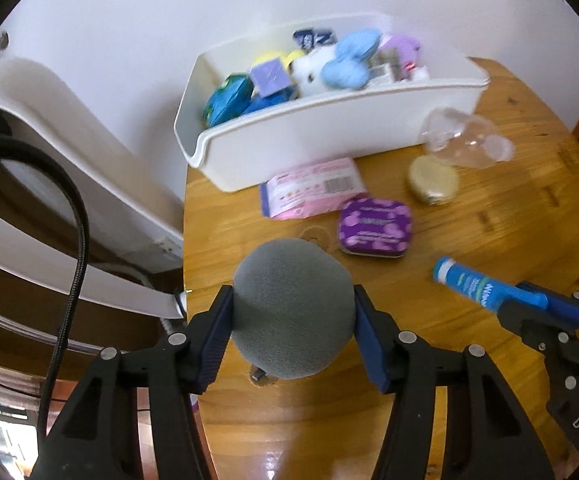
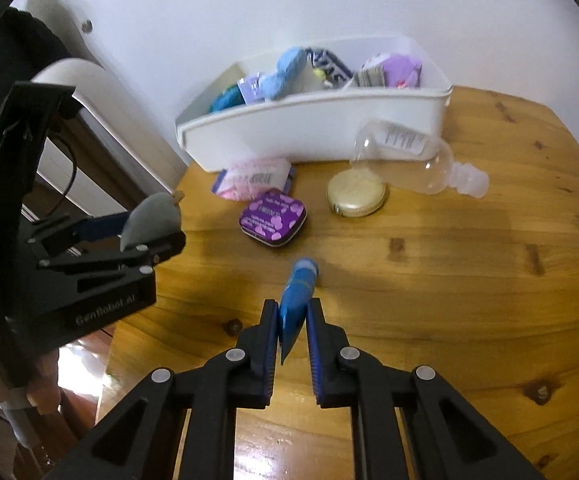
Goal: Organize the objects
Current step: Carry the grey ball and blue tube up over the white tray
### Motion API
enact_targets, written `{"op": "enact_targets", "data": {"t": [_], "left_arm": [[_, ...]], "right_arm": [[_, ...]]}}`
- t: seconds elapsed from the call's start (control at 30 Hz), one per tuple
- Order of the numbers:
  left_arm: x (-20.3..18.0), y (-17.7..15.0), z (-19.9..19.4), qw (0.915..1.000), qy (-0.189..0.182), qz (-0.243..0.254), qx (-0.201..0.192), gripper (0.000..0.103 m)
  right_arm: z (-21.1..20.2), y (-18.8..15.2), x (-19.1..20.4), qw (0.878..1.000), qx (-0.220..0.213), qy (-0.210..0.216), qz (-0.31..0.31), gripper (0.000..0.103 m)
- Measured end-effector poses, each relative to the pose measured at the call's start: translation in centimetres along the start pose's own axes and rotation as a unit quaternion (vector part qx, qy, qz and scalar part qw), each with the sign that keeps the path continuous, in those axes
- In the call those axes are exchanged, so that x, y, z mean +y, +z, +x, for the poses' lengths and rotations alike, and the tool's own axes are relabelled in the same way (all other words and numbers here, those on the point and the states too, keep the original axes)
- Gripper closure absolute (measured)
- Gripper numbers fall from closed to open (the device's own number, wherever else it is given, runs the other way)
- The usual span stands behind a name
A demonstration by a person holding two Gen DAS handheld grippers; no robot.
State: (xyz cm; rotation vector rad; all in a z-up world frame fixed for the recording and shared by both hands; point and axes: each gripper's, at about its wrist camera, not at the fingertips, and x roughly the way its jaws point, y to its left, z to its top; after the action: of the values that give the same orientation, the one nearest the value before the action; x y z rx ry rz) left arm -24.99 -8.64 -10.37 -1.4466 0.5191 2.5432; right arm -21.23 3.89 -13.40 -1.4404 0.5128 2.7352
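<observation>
Grey foam ball (image 1: pixel 291 312) clamped in left gripper (image 1: pixel 293 320) fingers, held above table (image 1: pixel 469 360) edge. Blue tube (image 2: pixel 295 304) pinched narrow in right gripper (image 2: pixel 293 332). Step: both loads picked; next, carry into white bin (image 1: pixel 329 136), likely ball first.

A home: wooden table (image 2: pixel 429 280), white bin (image 2: pixel 309 132) of household oddments.

Items heaped in the white bin (image 1: pixel 289 136) are blurred, partly hidden.

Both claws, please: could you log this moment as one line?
left claw: shut on grey ball | right claw: shut on blue tube | white bin: part-filled
</observation>
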Motion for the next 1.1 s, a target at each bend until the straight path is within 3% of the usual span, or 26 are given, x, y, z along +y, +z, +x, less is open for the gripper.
{"op": "enact_targets", "data": {"t": [0.27,0.53,0.83,1.1], "left_arm": [[-2.0,0.7,-3.0,0.9998,-0.010,0.001,-0.018,0.043],[-2.2,3.3,-5.2,0.9993,-0.009,0.001,-0.035,0.043],[0.3,11.8,-10.2,0.9944,0.042,0.003,-0.097,0.043],[3.5,20.4,-9.7,0.9921,0.070,-0.027,-0.100,0.043]], "right_arm": [[-3.3,0.7,-1.0,1.000,-0.023,0.012,0.005,0.089],[-7.4,5.3,-1.0,0.998,-0.055,0.024,-0.002,0.089],[-11.9,15.7,-0.7,0.993,-0.111,-0.007,-0.046,0.089],[-11.4,24.6,-1.3,0.989,-0.136,-0.032,-0.052,0.089]]}}
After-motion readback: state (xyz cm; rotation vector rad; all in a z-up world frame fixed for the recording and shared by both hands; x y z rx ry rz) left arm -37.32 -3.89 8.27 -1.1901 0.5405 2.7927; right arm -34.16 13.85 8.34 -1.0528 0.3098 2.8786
